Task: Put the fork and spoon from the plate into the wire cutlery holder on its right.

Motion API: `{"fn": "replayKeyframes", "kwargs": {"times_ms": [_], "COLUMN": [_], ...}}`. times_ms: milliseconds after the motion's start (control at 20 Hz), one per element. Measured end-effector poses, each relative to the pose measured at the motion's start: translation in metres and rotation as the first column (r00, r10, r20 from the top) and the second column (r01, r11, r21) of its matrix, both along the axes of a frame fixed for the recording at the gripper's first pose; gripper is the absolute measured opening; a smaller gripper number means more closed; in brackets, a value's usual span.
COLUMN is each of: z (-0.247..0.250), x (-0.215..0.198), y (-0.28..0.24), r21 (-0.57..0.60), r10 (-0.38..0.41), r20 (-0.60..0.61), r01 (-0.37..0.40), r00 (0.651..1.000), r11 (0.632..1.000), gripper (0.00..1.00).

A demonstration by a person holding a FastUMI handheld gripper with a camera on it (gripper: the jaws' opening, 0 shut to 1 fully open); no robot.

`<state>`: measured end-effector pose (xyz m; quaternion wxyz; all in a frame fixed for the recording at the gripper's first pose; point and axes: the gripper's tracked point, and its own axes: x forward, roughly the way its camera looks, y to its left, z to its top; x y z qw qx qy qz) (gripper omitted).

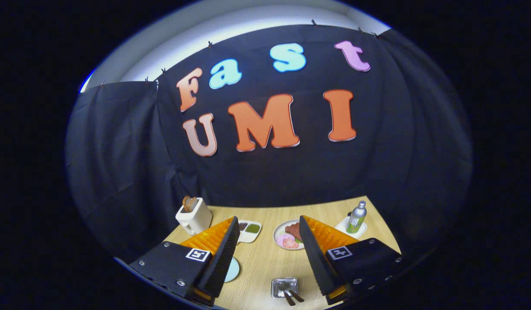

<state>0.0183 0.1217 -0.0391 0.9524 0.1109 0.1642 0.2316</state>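
The gripper (267, 254) is held high above the wooden table (259, 258), its jaws spread wide with nothing between them. Low between the fingers, toward six o'clock, a small square metal dish (284, 285) is seen, and two dark-handled utensils (290, 296) lie across its near rim; these are judged to be the fork and spoon, though which is which cannot be told. Beyond the fingers, at about one o'clock from the dish, a round plate of food (287, 236) is set. At eleven o'clock a small tray with two sauces (249, 229) is seen, with a toaster (193, 214) further out at ten o'clock. At two o'clock a silver bottle (357, 217) stands on a small saucer. A pale blue disc (232, 270) shows just beside the left finger. No wire holder can be made out.

The reach is judged not yet begun. For a clean pick, the gripper should be lowered over the handles, one utensil should be taken at a time, and the jaws should be closed across the handle rather than along it.
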Motion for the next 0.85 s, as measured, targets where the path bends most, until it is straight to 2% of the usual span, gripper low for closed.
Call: {"fn": "replayKeyframes", "kwargs": {"times_ms": [150, 300, 500, 700, 850], "z": [0.035, 0.06, 0.094, 0.109, 0.111], "x": [0.008, 0.006, 0.005, -0.001, -0.001], "y": [-0.018, -0.03, -0.042, -0.041, -0.038], "r21": [0.0, 0.016, 0.024, 0.01, 0.026], "r10": [-0.07, -0.122, -0.174, -0.189, -0.187], "r20": [0.158, 0.249, 0.381, 0.428, 0.418], "r01": [0.07, 0.122, 0.179, 0.204, 0.194], "r00": [0.985, 0.961, 0.908, 0.884, 0.889], "r11": [0.998, 0.992, 0.984, 0.979, 0.981], "gripper": [0.88, 0.89, 0.93, 0.93, 0.94]}}
